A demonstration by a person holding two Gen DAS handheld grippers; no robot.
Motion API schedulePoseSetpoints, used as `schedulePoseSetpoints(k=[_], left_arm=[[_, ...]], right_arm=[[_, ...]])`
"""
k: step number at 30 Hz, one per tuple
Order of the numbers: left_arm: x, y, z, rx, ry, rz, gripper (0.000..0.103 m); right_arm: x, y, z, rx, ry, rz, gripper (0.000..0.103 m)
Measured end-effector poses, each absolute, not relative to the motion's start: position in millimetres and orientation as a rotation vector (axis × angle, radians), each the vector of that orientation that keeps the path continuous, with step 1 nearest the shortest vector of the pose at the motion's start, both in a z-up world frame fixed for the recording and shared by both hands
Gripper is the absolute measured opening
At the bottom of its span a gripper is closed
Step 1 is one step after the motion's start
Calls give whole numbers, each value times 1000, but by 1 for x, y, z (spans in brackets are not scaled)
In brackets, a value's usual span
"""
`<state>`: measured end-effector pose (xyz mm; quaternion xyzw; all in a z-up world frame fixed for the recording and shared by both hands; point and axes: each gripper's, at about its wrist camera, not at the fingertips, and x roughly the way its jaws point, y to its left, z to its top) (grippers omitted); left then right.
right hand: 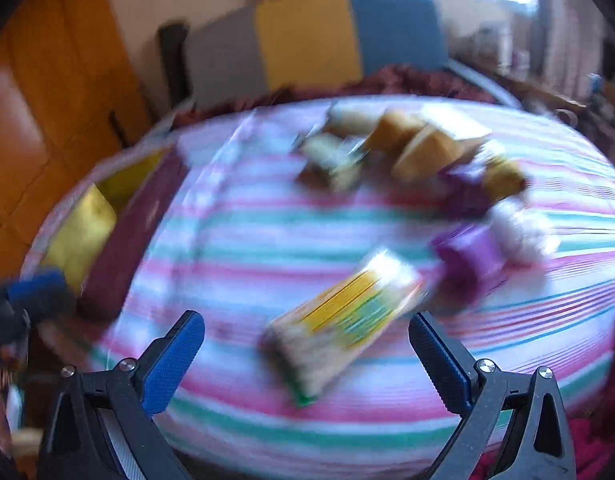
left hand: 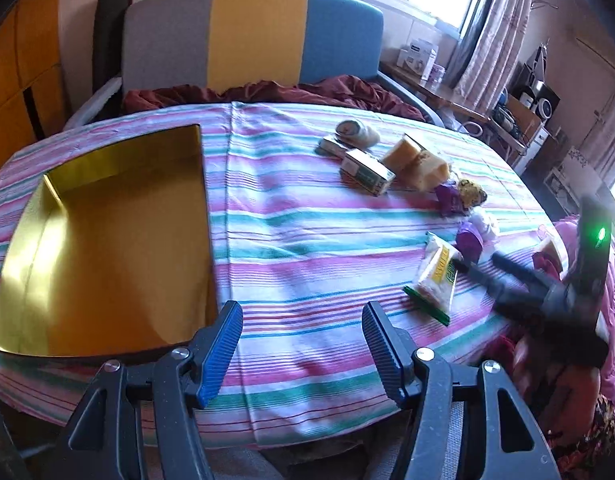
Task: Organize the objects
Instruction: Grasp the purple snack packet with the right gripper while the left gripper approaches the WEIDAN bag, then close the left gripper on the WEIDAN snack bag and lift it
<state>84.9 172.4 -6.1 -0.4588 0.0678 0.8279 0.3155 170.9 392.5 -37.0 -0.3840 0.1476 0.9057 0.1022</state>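
Observation:
A gold-lined box [left hand: 107, 240] lies open on the left of the striped tablecloth [left hand: 299, 240]; in the blurred right wrist view it shows as a box [right hand: 119, 236] with a maroon wall. My left gripper [left hand: 303, 344] is open and empty, beside the box's near right corner. My right gripper [right hand: 307, 356] is open and empty, just short of a clear packet with a yellow label [right hand: 343, 324]. The packet [left hand: 437, 276] lies at the table's right, with the right gripper [left hand: 479, 266] at its far side.
A cluster lies at the right: a small printed carton [left hand: 367, 170], two yellow sponges [left hand: 415, 160], purple items [left hand: 469, 240], a white fluffy piece [left hand: 485, 222] and a rolled pale item [left hand: 357, 132]. A sofa [left hand: 251, 40] stands behind the table.

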Motion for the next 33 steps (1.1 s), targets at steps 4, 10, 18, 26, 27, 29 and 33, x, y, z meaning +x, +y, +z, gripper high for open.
schedulePoseSetpoints(k=[4,10,18,26,27,29,33], left_arm=[[85,186,-15,-1239,194,2132,63],[88,207,-24,-1257,210,2033,63],[91,227,-30,-1211,257,1966,63],[93,279,-38,-1100,282,1805,64],[92,289,-42,-1113,279,1782,64],[89,301,-46,-1113,272,1770,67],[91,318,-55,-1065,328,1707,70]], right_arm=[[188,463,-37,-976,589,2473,100],[173,486,-64,-1096,443,2403,77],[156,498,-78,-1077,420,2440,50],[161,490,-85,-963,379,2455,44],[162,491,-85,-959,388,2457,44],[165,494,-85,-940,436,2471,44],[167,496,-85,-921,459,2474,43]])
